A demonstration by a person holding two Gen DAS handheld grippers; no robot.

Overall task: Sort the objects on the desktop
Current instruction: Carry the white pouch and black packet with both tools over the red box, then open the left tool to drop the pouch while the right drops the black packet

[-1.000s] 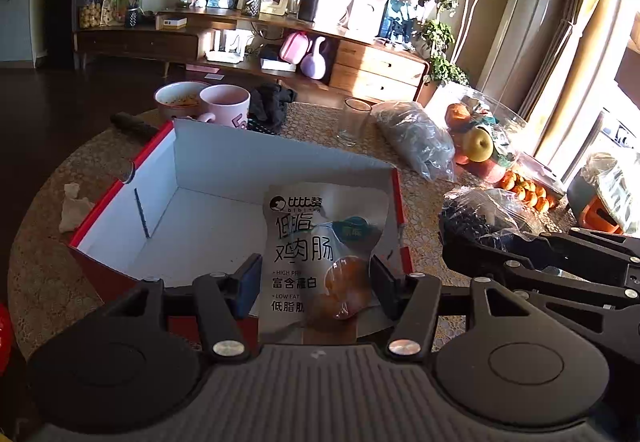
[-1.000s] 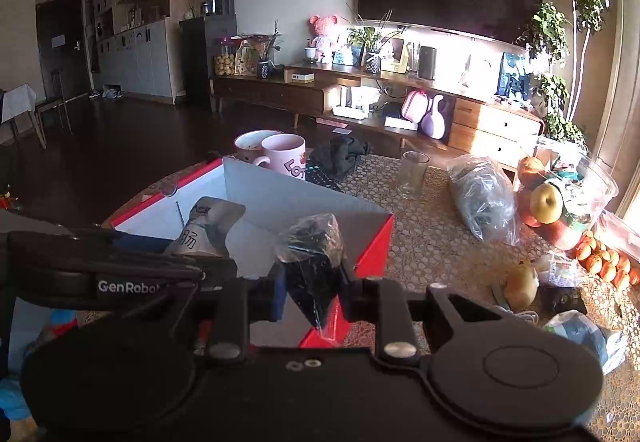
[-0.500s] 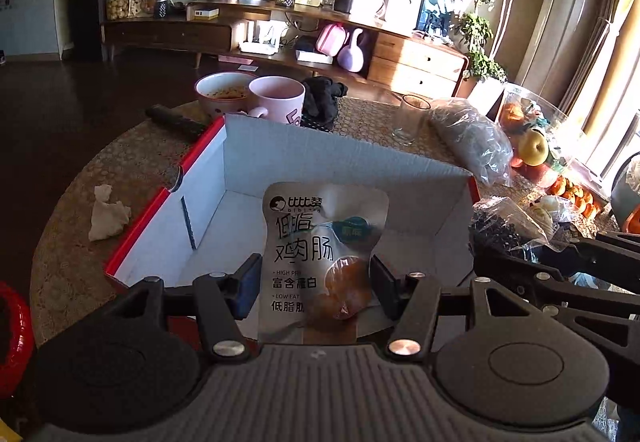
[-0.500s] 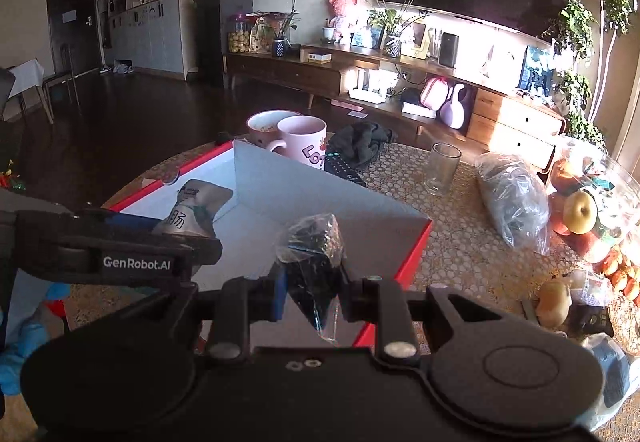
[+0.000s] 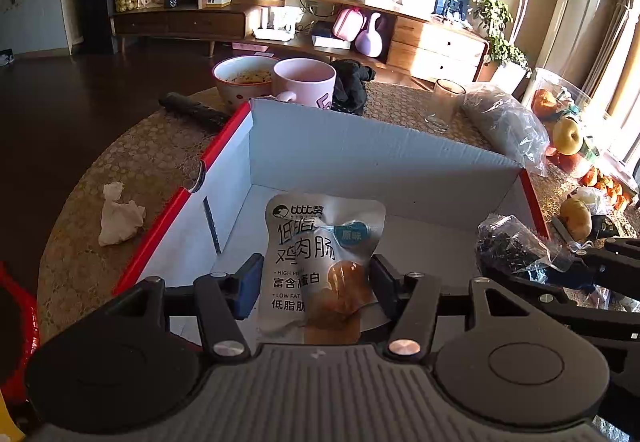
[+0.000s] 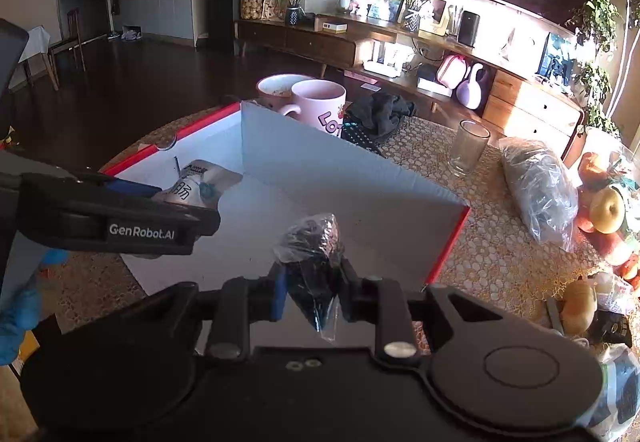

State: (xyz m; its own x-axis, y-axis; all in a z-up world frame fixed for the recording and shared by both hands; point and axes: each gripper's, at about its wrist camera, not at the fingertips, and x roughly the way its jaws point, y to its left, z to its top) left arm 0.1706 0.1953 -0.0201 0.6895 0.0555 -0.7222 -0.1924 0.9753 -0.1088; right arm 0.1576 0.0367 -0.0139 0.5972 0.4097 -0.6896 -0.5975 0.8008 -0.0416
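My left gripper [image 5: 312, 286] is shut on a white sausage snack packet [image 5: 316, 246] and holds it over the near part of an open red-edged cardboard box [image 5: 360, 150]. My right gripper [image 6: 312, 288] is shut on a small clear bag of dark bits [image 6: 314, 242] above the same box [image 6: 340, 174]. In the right wrist view the left gripper [image 6: 192, 202] and its packet [image 6: 200, 186] show at the left. In the left wrist view the right gripper's bag [image 5: 516, 242] shows at the right.
Beyond the box stand a pink mug [image 5: 304, 82], a bowl [image 5: 240, 76], a black cloth [image 5: 352, 82], a glass [image 5: 444, 104] and a grey plastic bag [image 5: 508, 126]. Fruit [image 5: 568, 130] lies at the right. A crumpled tissue [image 5: 118, 212] lies left of the box.
Both grippers have moved forward over the box with their loads still held; the box looms larger and the far items look closer.
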